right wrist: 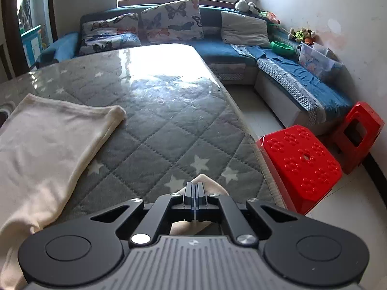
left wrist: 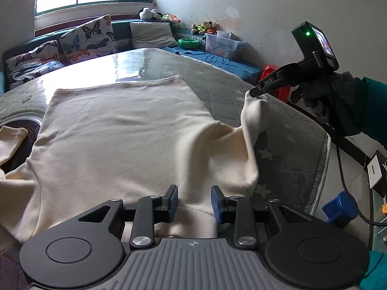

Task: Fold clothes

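Cream garment (left wrist: 125, 130) spread flat on the quilted mattress.
Plain, soft, lightly wrinkled; near right sleeve end lifted and bunched, left sleeve draped off the edge.

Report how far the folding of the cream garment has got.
Done: the cream garment is spread flat on the star-quilted mattress; no fold shows yet. In hand: the right tool is shut on the right sleeve, lifted off the mattress; the left tool is open over the near edge. Left: both sleeves folded in, then the body folded.
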### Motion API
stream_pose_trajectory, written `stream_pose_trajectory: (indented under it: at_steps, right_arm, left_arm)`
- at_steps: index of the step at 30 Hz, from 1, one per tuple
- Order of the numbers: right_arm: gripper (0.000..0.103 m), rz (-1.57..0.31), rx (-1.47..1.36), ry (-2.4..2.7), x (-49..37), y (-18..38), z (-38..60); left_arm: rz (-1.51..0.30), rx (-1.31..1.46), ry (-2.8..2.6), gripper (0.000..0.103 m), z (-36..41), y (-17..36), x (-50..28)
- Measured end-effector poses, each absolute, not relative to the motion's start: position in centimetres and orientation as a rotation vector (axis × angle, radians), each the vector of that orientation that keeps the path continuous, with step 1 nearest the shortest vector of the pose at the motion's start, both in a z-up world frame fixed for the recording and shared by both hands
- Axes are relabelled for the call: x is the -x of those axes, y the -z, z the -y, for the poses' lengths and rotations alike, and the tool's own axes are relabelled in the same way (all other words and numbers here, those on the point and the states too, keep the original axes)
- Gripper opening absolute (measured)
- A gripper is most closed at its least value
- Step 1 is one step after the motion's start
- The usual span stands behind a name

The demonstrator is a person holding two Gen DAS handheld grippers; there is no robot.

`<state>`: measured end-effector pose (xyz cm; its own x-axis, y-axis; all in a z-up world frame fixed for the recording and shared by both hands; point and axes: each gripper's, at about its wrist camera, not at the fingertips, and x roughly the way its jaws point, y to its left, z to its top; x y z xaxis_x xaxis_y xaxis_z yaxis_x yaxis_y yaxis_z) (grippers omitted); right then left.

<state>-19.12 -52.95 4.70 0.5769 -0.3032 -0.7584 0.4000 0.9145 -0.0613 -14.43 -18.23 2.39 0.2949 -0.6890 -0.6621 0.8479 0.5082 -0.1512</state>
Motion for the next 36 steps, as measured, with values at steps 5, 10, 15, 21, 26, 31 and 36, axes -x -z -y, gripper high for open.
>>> stream_pose_trajectory:
  at_steps: [5,10,15,21,26,31,36]
  right_arm:
    - [0.026,-0.862,-0.141,0.396,18.6,-4.5,53.8]
    - [0.026,-0.889,-0.123,0.405,17.9,-3.6,54.0]
    - [0.009,-0.883,-0.105,0.381,18.0,-4.0,53.8]
    - [0.008,-0.736,-0.114,0.340,20.0,-7.3,53.5]
    - [0.008,-0.542,-0.134,0.288,24.6,-11.4,53.3]
    - [0.009,-0.512,-0.166,0.296,30.1,-11.6,54.1]
    - [0.017,-0.654,-0.162,0.390,33.8,-9.3,55.3]
  left_arm:
    - [-0.729,-0.237,1.059,0.036,19.2,-3.2,14.6]
    - [-0.714,-0.238,1.091,0.041,21.2,-3.8,15.0]
    - [-0.722,-0.240,1.101,0.043,23.5,-3.4,15.1]
    - [-0.744,-0.235,1.102,0.041,25.1,-2.4,14.9]
    - [-0.748,-0.241,1.124,0.021,25.4,-1.7,15.2]
    - [-0.745,-0.243,1.193,0.017,25.5,-1.6,16.2]
    - [-0.760,-0.272,1.263,0.017,25.5,-1.1,17.6]
